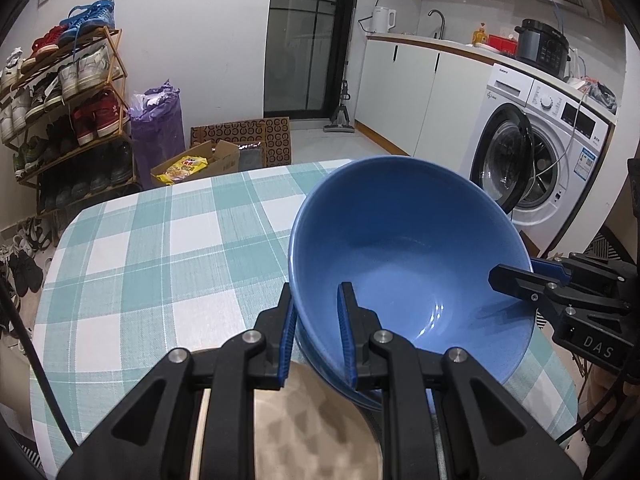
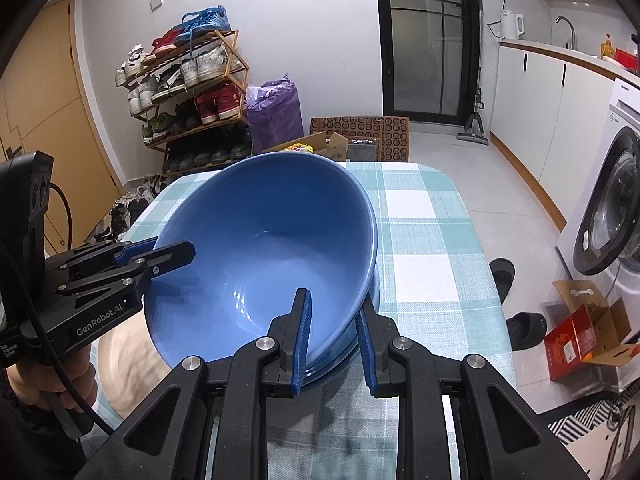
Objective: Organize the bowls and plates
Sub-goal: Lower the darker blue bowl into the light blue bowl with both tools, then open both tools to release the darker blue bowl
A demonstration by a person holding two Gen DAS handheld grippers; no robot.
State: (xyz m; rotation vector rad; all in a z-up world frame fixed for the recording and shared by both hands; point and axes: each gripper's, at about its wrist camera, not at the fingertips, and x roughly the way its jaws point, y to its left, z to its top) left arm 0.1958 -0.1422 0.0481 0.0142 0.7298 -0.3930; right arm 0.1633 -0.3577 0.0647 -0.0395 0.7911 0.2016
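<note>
With both grippers clamping opposite rim edges, left gripper (image 1: 318,334) and right gripper (image 2: 334,338), I'm treating the blue bowl (image 1: 408,248) as rigid, slick, breakable.

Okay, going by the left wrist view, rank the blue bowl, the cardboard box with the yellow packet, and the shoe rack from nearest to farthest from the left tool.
1. Blue bowl: its rim is clamped in the left tool, at centre right.
2. Cardboard box: on the floor past the table's far edge, left of centre.
3. Shoe rack: against the wall, far left.
</note>
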